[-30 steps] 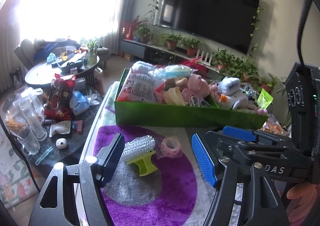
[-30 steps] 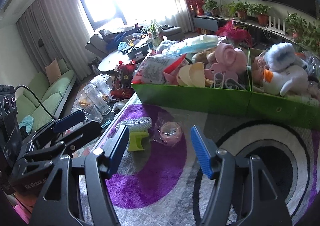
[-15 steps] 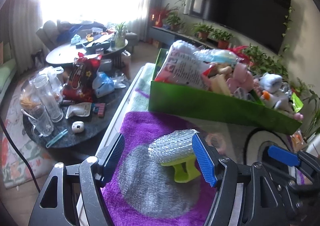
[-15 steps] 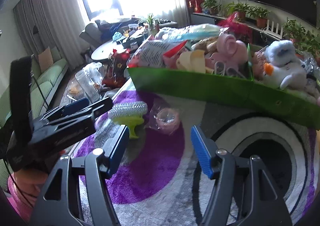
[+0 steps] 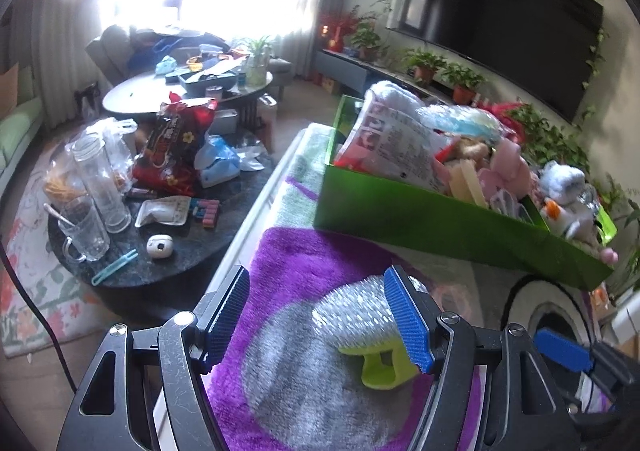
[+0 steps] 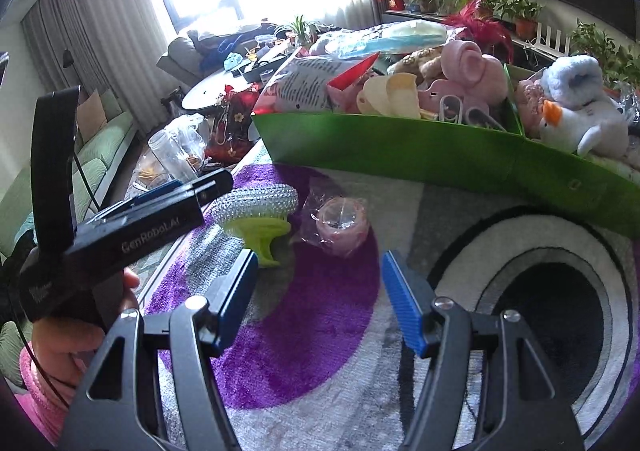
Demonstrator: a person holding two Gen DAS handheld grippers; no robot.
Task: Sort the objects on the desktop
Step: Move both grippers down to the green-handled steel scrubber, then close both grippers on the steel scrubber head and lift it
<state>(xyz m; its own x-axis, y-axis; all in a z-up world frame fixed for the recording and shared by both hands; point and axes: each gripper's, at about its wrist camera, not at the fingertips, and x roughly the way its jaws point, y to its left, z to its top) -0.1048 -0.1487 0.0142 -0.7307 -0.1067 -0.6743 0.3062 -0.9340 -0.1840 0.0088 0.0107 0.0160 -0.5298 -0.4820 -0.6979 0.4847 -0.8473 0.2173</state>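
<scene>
A brush with clear bristles and a lime-green handle [image 5: 360, 331] lies on the purple and grey rug [image 5: 304, 263]. My left gripper [image 5: 316, 323] is open, low over the rug, with the brush between its fingers near the right finger. In the right wrist view the brush [image 6: 260, 211] lies beside a pink roll in clear wrap [image 6: 340, 223]. My right gripper [image 6: 316, 299] is open and empty, a little short of the roll. The left gripper's body [image 6: 132, 223] reaches in from the left over the brush. A green box [image 6: 400, 151] packed with toys stands behind.
A low dark round table [image 5: 168, 251] with glasses, a snack bag and small items stands left of the rug's edge. A second table [image 5: 180, 91], sofa and TV wall lie beyond. A white plush duck [image 6: 580, 123] sits in the box's right compartment.
My left gripper has moved forward and down, and the brush now sits between its open fingers. The right gripper has drawn closer to the pink roll.
</scene>
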